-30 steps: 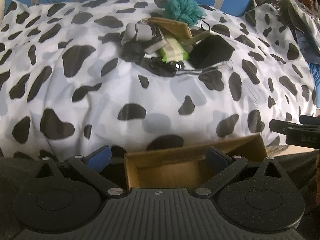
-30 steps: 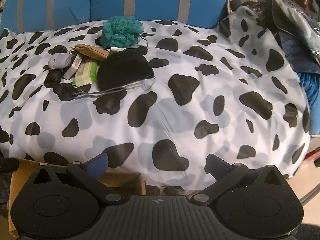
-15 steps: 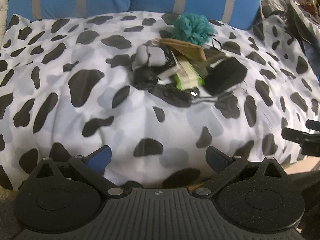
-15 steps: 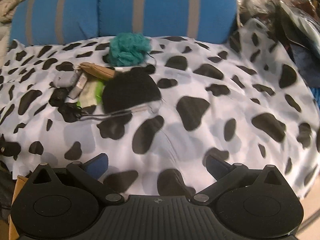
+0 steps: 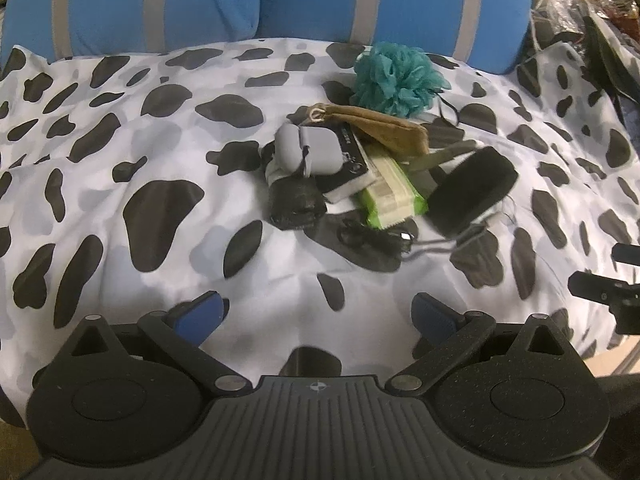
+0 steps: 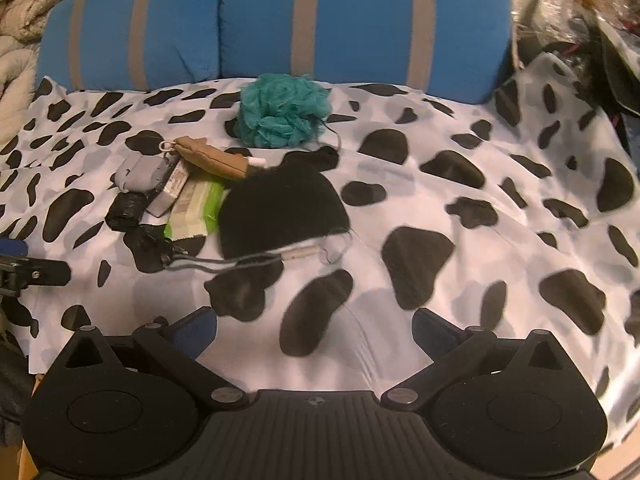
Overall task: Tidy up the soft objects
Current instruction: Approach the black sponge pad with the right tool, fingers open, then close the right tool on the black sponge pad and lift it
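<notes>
Along the far edge of the bed lie two blue pillows [image 5: 256,0] with grey stripes, their lower edges meeting the cow-print sheet [image 5: 120,160] that covers the rest. To the right of the sheet sits a heap of clutter [image 6: 580,12], partly in clear plastic. On the sheet, toward its far edge and nearer the middle than either side, the soft things are bunched in one pile. The black hat [image 6: 280,212] is the biggest, at the right of the pile. A teal pouf [image 5: 396,76] sits behind it, nearest the pillows. A tan pouch [image 5: 380,126] lies in front of the pouf, overlapping a green packet [image 5: 390,194]. A grey case [image 5: 310,152] rests on a black-and-white pack [image 5: 352,164] at the left, with a black roll [image 5: 296,204] just in front of it. A grey cord [image 6: 224,264] runs along the near side of the hat.

The left gripper [image 5: 316,314] hovers over the near edge of the sheet, jaws apart and holding nothing. The right gripper [image 6: 314,326] hangs likewise, jaws spread wide and bare, well apart from the pile.
</notes>
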The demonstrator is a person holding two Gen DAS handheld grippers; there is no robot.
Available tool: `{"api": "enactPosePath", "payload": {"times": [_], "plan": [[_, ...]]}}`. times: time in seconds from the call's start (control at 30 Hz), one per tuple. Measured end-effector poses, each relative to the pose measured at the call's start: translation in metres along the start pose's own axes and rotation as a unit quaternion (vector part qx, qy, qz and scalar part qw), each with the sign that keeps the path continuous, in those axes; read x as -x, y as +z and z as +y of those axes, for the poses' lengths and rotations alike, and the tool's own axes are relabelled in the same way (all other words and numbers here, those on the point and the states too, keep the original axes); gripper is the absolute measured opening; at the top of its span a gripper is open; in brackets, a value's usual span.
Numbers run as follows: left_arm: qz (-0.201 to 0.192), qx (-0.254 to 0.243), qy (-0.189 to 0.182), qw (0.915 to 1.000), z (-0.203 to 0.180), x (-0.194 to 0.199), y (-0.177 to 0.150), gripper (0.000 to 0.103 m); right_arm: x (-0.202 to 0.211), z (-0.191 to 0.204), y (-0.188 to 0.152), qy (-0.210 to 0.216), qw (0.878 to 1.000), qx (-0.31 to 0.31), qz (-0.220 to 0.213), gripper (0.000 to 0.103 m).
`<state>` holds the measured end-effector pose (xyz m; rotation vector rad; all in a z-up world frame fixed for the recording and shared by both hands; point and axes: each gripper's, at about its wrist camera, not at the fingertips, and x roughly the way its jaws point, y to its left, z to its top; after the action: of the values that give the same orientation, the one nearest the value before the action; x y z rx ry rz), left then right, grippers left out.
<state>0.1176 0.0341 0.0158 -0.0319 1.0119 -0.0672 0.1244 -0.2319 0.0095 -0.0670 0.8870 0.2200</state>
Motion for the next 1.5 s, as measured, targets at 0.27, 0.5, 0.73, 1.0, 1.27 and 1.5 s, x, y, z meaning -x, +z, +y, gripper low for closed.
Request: {"api": "enactPosePath", "payload": {"times": [0.27,0.5,0.73,1.0,1.27,1.5], "plan": [[-0.022,0.029,0.008,0.9993,0.005,-0.005,0.011,0.103,-0.015,0.003,0.017,0.05,0.999,-0.015,-0.007,0.103],[-0.046,-0.009,0.025,0.9986,-0.003,-0.008,0.024,0.103,-0.034,0.008,0.032,0.062,0.998,-0.018,-0.003,0.102],[-0.035,-0.018,0.006,0.9992,-0.004,-0.017,0.034,0.103,-0.058,0.007,0.047,0.087,0.995,-0.049,0.012,0.102],[-0.023,-0.013,0.019,0.9995,0.001,-0.021,0.045,0.103,-0.092,0.001,0.065,0.106,0.99,-0.094,0.024,0.097],[-0.008,-0.006,0.012,0.9999,0.002,-0.024,0.048,0.103,-0.12,0.007,0.081,0.074,0.991,-0.109,0.019,0.097],[0.0,0.0,0.006,1.0,0.0,-0.027,0.05,0.103,-0.138,0.014,0.09,0.035,0.992,-0.117,0.016,0.086]]}}
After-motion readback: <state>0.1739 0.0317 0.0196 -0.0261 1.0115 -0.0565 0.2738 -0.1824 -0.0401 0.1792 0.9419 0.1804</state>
